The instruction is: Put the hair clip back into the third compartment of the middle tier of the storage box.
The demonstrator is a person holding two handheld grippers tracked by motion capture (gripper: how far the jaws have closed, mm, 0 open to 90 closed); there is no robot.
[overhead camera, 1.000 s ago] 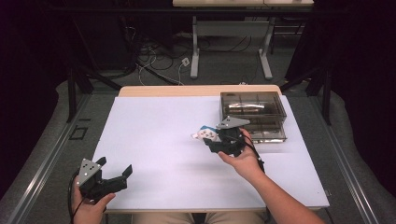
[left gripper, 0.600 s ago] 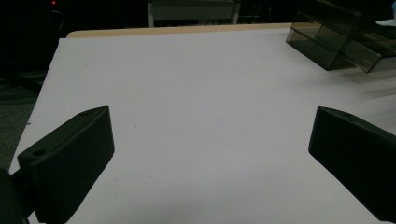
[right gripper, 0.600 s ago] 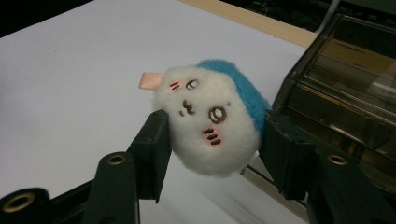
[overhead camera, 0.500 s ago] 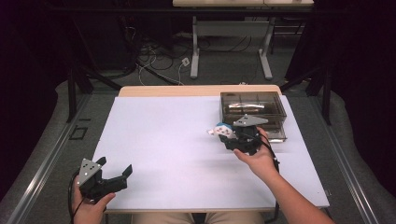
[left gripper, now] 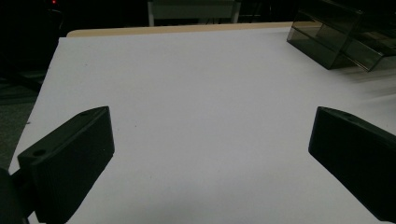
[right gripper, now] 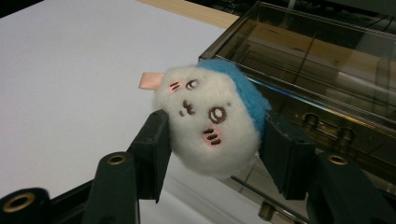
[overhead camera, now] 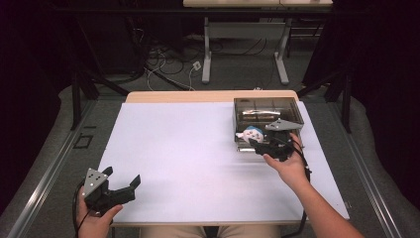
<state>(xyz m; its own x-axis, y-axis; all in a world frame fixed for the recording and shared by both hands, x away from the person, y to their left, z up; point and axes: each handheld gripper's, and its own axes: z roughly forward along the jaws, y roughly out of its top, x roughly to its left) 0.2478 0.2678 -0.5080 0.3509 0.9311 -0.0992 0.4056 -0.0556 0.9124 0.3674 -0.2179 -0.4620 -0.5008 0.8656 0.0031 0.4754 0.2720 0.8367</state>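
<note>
A small white plush toy [right gripper: 212, 126] with a blue patch and a drawn face is squeezed between the jaws of my right gripper [right gripper: 215, 140]. In the high view the plush toy [overhead camera: 251, 134] hangs at the front edge of a smoked clear plastic box [overhead camera: 267, 119], with the right gripper [overhead camera: 255, 141] shut on it from the near side. My left gripper [overhead camera: 121, 181] rests near the table's front left corner, jaws wide apart with nothing between them. From the left gripper view, the box [left gripper: 341, 37] stands far off at the upper right.
A white sheet [overhead camera: 198, 153] covers the table, with a wooden strip [overhead camera: 208, 95] along the far edge. Behind the table are a dark floor, cables and a stand's legs [overhead camera: 245, 54]. The box [right gripper: 327, 70] has a hinged lid and metal fittings.
My right gripper has carried the plush toy to the right and farther back, up to the box's front edge. The left gripper has stayed put.
</note>
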